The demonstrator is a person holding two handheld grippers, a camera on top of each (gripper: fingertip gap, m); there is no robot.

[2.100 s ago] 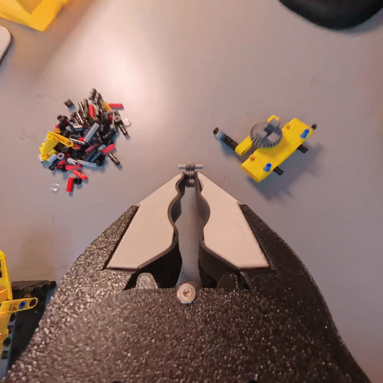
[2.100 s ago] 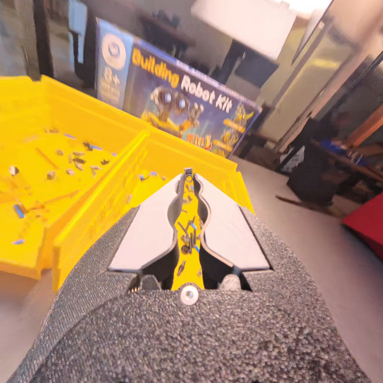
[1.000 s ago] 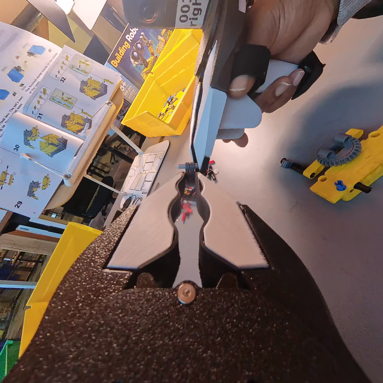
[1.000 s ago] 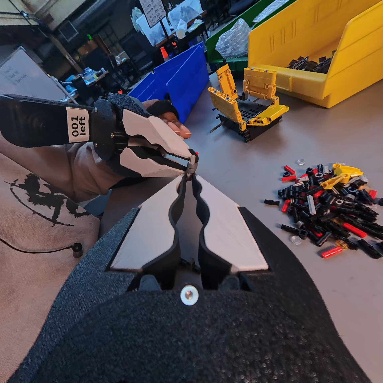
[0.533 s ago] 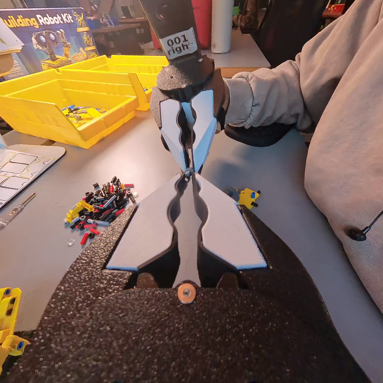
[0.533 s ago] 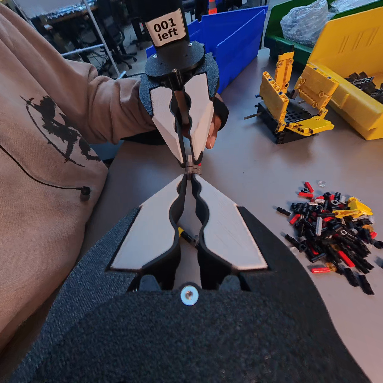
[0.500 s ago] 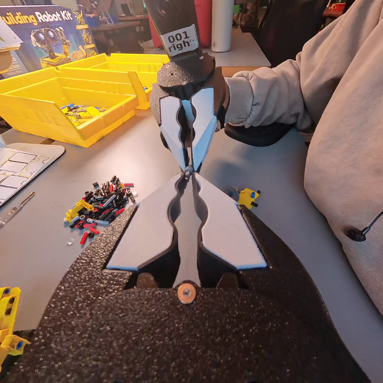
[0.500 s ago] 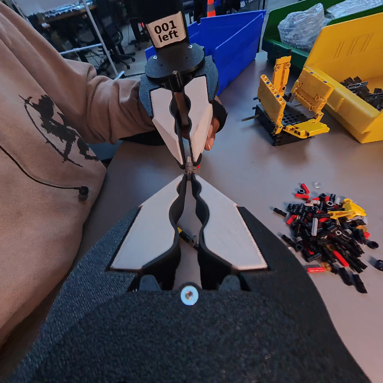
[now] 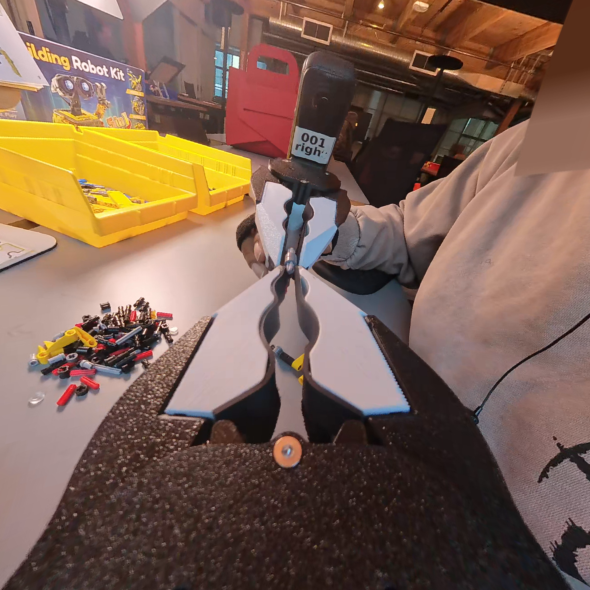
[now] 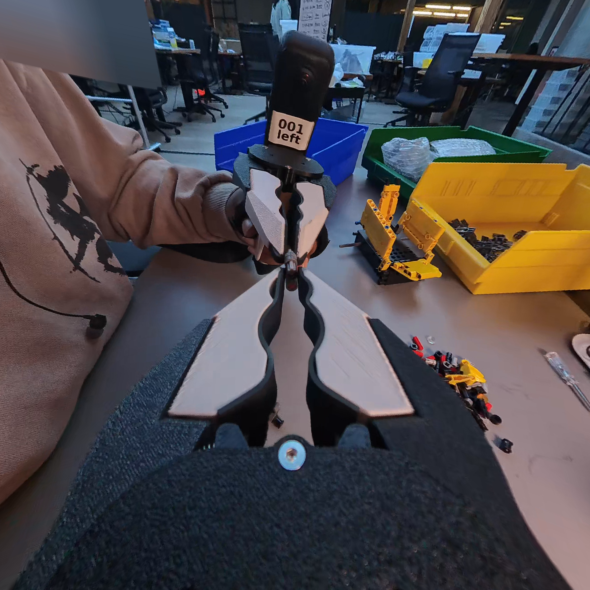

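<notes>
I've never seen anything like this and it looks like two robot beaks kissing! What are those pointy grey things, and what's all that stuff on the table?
They are not robots. A person holds a two-finger gripper in each hand, and each gripper carries a camera looking along its own fingers. So one picture looks out from the left gripper and the other from the right gripper; each also shows the other one facing it. Both are shut, tips meeting above the grey table on a small grey building-toy pin; a red bit shows there too. On the table lie a pile of small red, black and yellow toy parts, yellow bins, a blue bin, a green bin and a half-built yellow and black model.
</notes>
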